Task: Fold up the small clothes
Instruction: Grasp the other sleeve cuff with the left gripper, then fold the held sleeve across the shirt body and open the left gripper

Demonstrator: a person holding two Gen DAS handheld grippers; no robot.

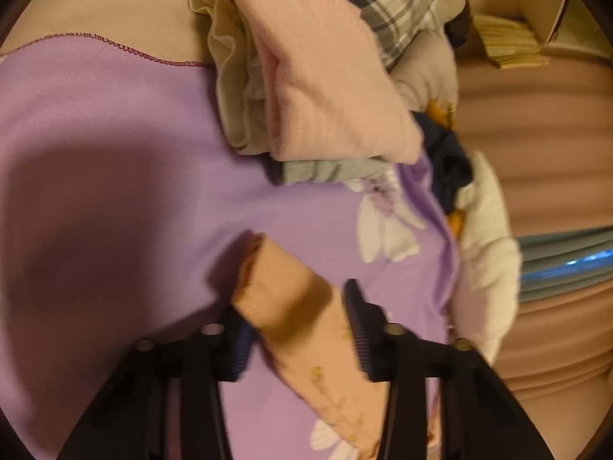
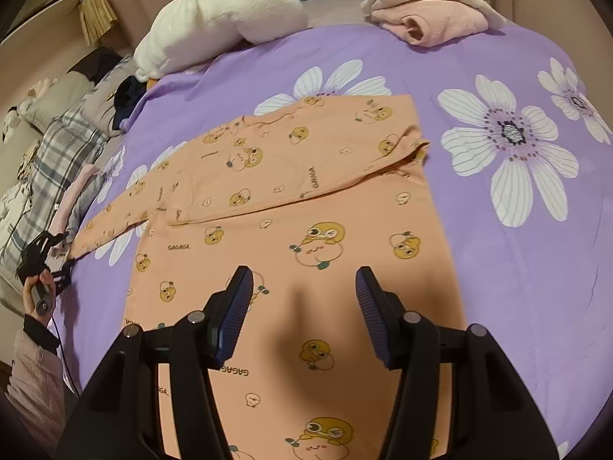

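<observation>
Progress: the orange top (image 2: 291, 230) lies flat on the purple bed cover (image 2: 517, 268), roughly in the middle of the bed. One sleeve is already folded across the chest, its cuff lying near the collar at the right. The other sleeve (image 2: 111, 226) is stretched out to the left, so in my judgement the folding is at an early-to-middle stage: that sleeve has yet to come in, and the body has yet to be doubled over. A folded pink garment (image 2: 429, 25) at the far edge suggests at least one item is finished.

Hand-held grippers: the left hand-held gripper (image 1: 299, 329) has the cuff end of the outstretched sleeve between its fingers. The right-hand pad appears to stand just off the cloth, so I cannot tell whether the pinch is made. The picture is blurred here. The right hand-held gripper (image 2: 304, 318) hovers spread over the lower body of the top, holding nothing.

Edges and room: to the right of the top the bed cover is bare, giving ample room. On the left, the sleeve end lies close to the cover's edge and near a pile of clothes (image 1: 325, 76), including a pink item and a plaid one. A white plush cushion (image 2: 214, 27) sits at the far left, well apart from the top.
</observation>
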